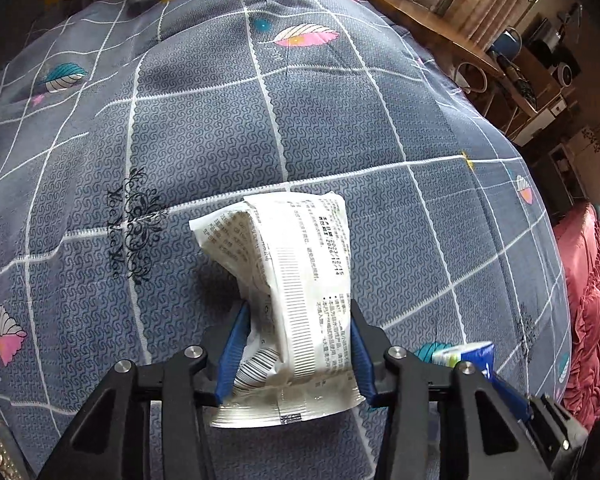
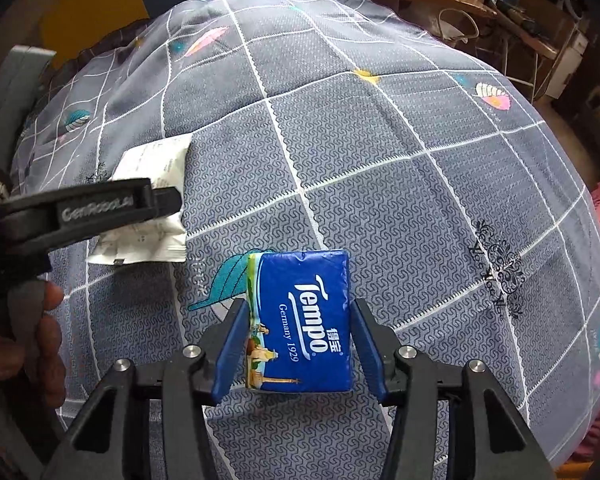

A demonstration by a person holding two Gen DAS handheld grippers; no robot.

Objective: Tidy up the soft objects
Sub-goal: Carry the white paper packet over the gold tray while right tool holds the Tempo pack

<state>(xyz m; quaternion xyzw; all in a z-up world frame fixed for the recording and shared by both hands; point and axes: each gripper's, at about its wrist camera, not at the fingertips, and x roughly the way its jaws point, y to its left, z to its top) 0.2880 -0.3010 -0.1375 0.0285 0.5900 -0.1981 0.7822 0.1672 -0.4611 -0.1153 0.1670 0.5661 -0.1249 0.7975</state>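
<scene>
My left gripper (image 1: 298, 312) is shut on a white crumpled soft packet (image 1: 296, 280) with black print and a barcode, held over the grey checked quilt (image 1: 340, 128). The packet (image 2: 156, 196) and the left gripper's black arm also show at the left of the right wrist view. My right gripper (image 2: 300, 312) is shut on a blue Tempo tissue pack (image 2: 304, 320), its blue fingers (image 2: 230, 354) pressing both sides, just above the quilt (image 2: 380, 160). The tissue pack's end (image 1: 466, 354) shows at the lower right of the left wrist view.
The quilt with leaf prints covers a bed and fills both views. A pink ruffled cover (image 1: 592, 320) lies to the right. A wooden desk with shelves and clutter (image 1: 512, 52) stands beyond the bed. A hand (image 2: 40, 340) holds the left gripper.
</scene>
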